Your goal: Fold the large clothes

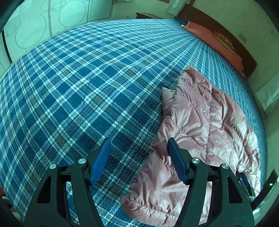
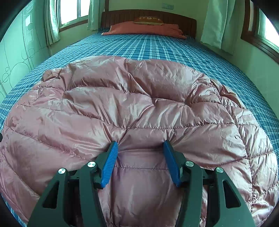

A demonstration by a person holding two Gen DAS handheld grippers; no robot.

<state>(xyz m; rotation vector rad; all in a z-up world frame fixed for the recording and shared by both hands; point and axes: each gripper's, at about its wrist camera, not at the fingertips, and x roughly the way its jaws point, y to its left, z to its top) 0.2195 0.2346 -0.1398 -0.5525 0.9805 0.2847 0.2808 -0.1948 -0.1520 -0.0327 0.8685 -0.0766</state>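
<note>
A pink quilted down jacket lies spread on the blue plaid bed. In the left wrist view the jacket lies at the right, with a sleeve reaching to the near bed edge. My left gripper is open, above the plaid sheet just left of that sleeve; its right finger overlaps the sleeve. My right gripper is open, its blue fingertips pressed into the jacket's near edge with fabric between them.
A red pillow and a small brown cushion lie at the wooden headboard. Curtains and windows flank the bed. A patterned wardrobe stands past the bed's far side. The plaid sheet stretches left of the jacket.
</note>
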